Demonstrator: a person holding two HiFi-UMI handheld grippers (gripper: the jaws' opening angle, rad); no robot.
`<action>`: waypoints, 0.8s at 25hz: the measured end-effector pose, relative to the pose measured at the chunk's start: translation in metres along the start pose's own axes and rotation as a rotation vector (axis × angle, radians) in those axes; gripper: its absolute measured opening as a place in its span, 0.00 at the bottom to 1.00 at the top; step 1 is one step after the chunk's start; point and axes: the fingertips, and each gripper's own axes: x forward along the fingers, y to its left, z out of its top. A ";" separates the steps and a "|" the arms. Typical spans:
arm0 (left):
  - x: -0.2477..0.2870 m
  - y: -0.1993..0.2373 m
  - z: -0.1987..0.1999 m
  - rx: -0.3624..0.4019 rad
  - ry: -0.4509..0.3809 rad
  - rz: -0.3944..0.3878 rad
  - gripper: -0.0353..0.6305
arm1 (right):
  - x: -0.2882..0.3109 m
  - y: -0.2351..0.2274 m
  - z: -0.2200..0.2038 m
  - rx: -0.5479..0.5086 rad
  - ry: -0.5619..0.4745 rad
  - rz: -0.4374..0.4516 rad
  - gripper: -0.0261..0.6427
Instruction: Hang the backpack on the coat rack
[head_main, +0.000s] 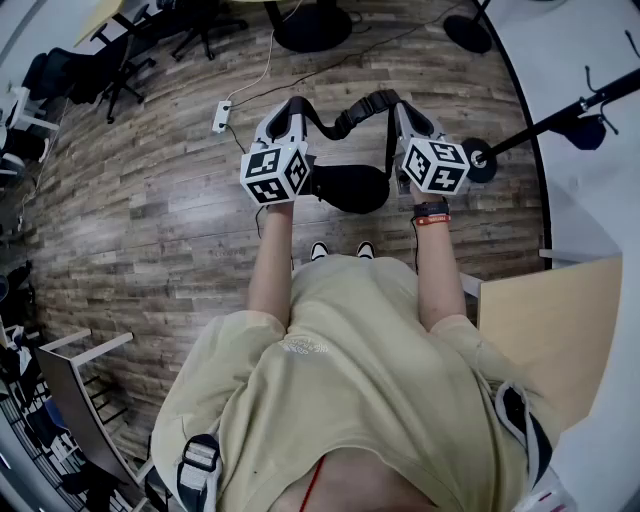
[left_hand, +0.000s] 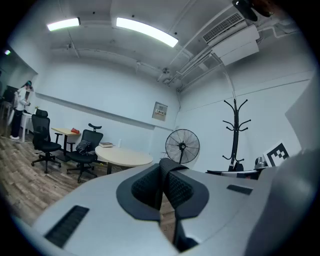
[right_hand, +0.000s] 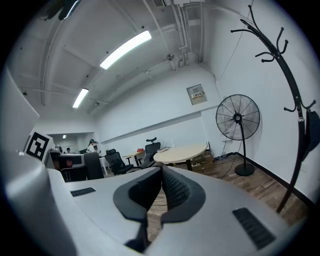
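Backpack (head_main: 350, 188) in the middle, coat rack (head_main: 545, 124) to its right.
The strap (head_main: 345, 121) runs from the left gripper (head_main: 296, 108) to the right gripper (head_main: 400, 104), both clamped on it, and the backpack hangs below, between them. The rack stands just right of the right gripper, by the wall. Left of the rack are a fan (left_hand: 182, 146), then a table (left_hand: 125, 157), then chairs (left_hand: 87, 146).

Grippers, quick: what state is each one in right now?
Left gripper: shut on the backpack strap.
Right gripper: shut on the backpack strap too.
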 end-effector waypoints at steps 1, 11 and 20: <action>0.001 -0.004 -0.001 -0.002 0.001 0.003 0.09 | -0.002 -0.004 0.002 0.001 -0.001 0.002 0.07; 0.007 -0.037 -0.006 -0.010 -0.011 0.023 0.09 | -0.018 -0.031 0.006 0.032 -0.007 0.059 0.07; 0.058 -0.072 0.001 -0.004 -0.027 -0.032 0.09 | 0.004 -0.079 0.037 0.036 -0.047 0.064 0.07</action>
